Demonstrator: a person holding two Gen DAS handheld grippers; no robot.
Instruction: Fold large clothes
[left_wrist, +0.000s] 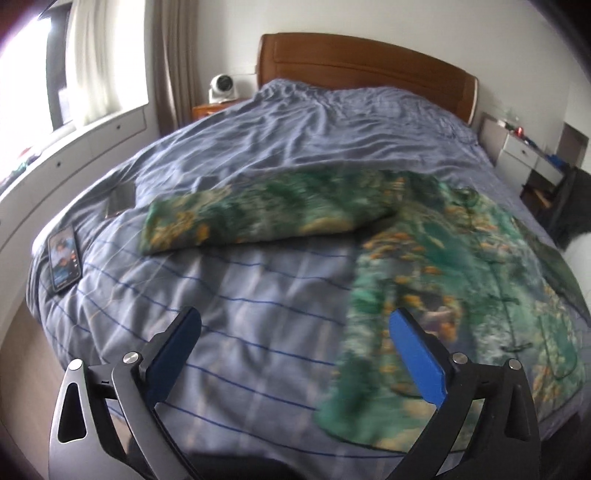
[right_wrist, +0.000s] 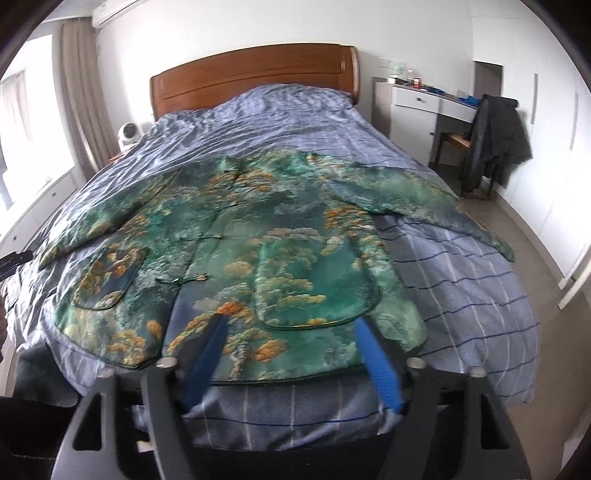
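Currently the green patterned jacket lies spread face-up on the blue checked bedspread; the left gripper and right gripper hover with fingers spread, gripping nothing.

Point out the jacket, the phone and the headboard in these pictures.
jacket (right_wrist: 229, 236): right wrist view, on the front of its body near the fastenings.
phone (left_wrist: 64, 258): left wrist view, on the middle of its lit screen.
headboard (right_wrist: 255, 74): right wrist view, on its wooden panel.
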